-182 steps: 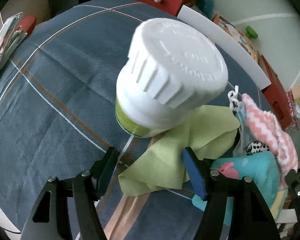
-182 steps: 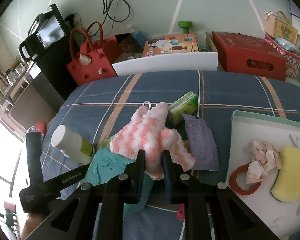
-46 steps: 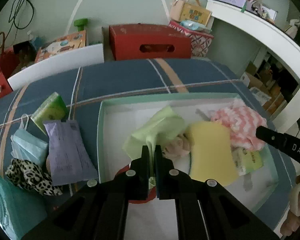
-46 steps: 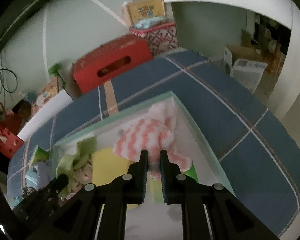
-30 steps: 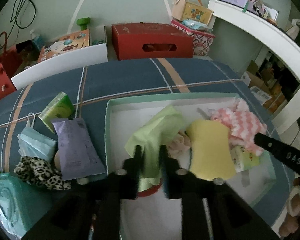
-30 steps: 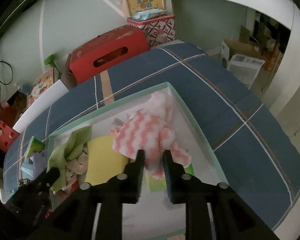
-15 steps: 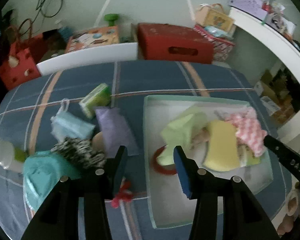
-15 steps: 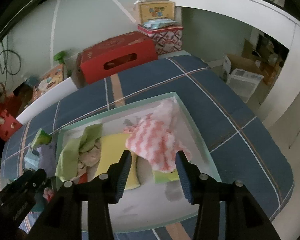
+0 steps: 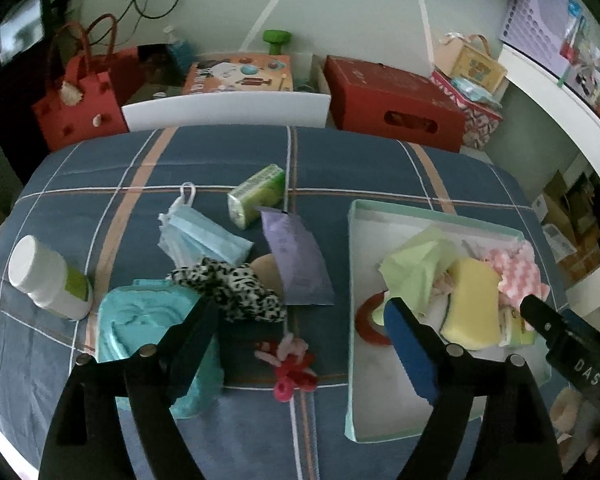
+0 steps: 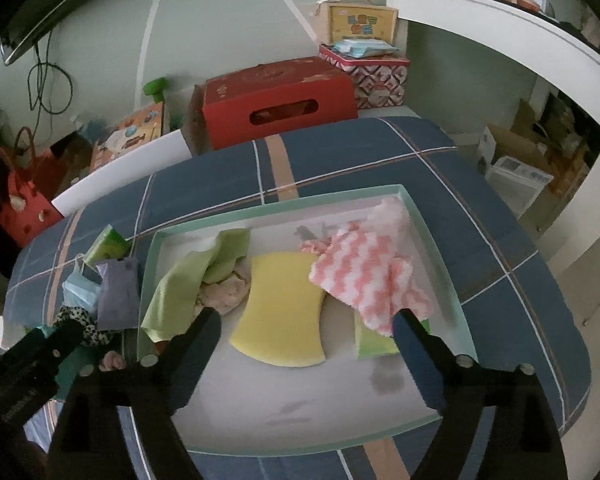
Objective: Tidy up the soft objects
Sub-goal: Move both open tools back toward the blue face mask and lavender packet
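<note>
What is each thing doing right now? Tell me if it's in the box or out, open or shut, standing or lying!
Left gripper: open, empty.
Right gripper: open, empty.
Tray: open-topped, on the bed.
Green cloth: crumpled in tray.
Pink-and-white cloth: spread in tray.
Yellow sponge: flat in tray.
White bottle: capped, lying outside tray.
Face mask: outside tray.
Leopard scrunchie: outside tray.

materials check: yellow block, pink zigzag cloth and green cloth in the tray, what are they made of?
Yellow block: looks like foam sponge; matte, thick, curved cut edges.
Pink zigzag cloth: fluffy, likely microfibre or chenille; fuzzy pile, soft blurred outline.
Green cloth: thin smooth fabric, possibly a microfibre wipe; sharp folds, no visible pile.
Tray: rigid, probably cardboard box lid; flat white floor, thin straight green walls.
</note>
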The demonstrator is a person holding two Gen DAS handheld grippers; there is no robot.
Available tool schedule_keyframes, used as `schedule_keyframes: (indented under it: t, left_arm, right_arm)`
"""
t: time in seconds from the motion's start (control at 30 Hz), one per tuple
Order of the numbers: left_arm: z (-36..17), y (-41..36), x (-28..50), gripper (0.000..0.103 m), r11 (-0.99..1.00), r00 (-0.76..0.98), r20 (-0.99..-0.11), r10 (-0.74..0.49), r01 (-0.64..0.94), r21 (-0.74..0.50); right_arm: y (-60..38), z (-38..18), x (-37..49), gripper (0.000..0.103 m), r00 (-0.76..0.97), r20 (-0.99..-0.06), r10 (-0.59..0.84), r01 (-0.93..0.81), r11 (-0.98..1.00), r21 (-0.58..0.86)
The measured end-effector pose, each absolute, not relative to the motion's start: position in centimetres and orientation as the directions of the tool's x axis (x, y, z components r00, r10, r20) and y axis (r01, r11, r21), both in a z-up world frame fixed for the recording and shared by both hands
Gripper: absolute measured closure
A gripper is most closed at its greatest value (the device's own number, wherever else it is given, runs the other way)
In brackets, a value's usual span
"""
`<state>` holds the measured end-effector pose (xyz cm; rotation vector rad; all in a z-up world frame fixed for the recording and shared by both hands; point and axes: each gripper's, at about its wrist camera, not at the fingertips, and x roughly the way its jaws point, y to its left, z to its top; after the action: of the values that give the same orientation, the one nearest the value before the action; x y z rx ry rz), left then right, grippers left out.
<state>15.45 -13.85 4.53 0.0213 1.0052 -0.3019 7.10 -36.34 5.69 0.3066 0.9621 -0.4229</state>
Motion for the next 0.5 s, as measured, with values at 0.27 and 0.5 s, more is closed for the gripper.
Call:
schedule_keyframes:
  t: [0.27, 0.5]
  left_arm:
    - [5.1, -11.6, 15.7, 0.017, 0.96, 0.502, -0.825, -0.26, 0.223, -0.167]
    - [5.7, -9.9, 16.1, 0.017, 0.962, 0.516, -0.814, -0.267, 0.198, -0.19]
  right_arm:
    - [-35.0, 5.3, 8.0, 0.004, 0.507, -0.846, -0.168, 0.438, 0.895, 0.085]
    - [-34.5, 5.4, 8.1, 0.004, 0.524, -0.839, -0.146, 0.444, 0.888, 0.123]
